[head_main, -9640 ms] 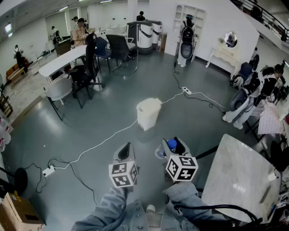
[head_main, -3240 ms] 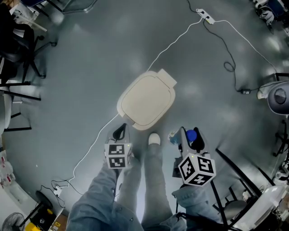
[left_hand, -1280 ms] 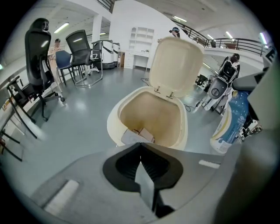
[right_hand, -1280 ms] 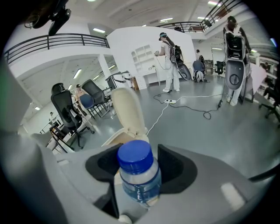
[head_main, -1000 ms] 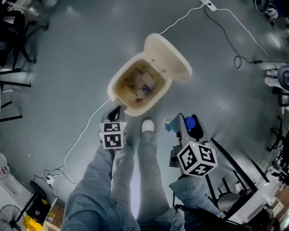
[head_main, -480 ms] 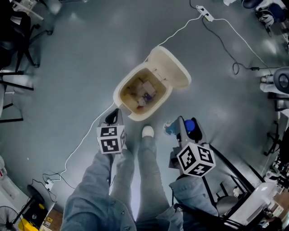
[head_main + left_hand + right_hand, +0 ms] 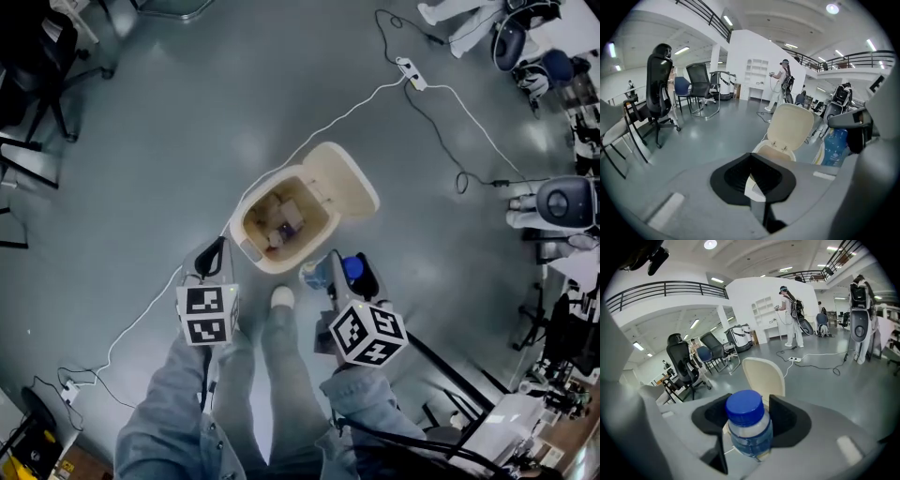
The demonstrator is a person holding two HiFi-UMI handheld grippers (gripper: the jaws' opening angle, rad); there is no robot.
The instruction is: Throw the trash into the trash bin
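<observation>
The cream trash bin (image 7: 246, 236) stands on the grey floor with its lid (image 7: 343, 191) up, and scraps of rubbish lie inside. My right gripper (image 7: 339, 274) is shut on a clear plastic bottle (image 7: 319, 275) with a blue cap (image 7: 745, 405), held just off the bin's near right rim. The right gripper view shows the bottle (image 7: 749, 434) between the black pads, with the raised lid (image 7: 762, 375) behind it. My left gripper (image 7: 213, 253) hangs shut and empty at the bin's near left corner. In the left gripper view (image 7: 754, 182) the open bin (image 7: 772, 151) lies straight ahead.
A person's white shoe (image 7: 281, 298) rests at the foot of the bin. A white cable (image 7: 142, 314) crosses the floor to a power strip (image 7: 409, 67). Office chairs (image 7: 37, 84) stand far left, black stand legs (image 7: 450, 367) lower right.
The bin's lid, shut 3.2 s ago, now stands open. Over the last second my right gripper has carried the bottle left, closer to the bin's rim.
</observation>
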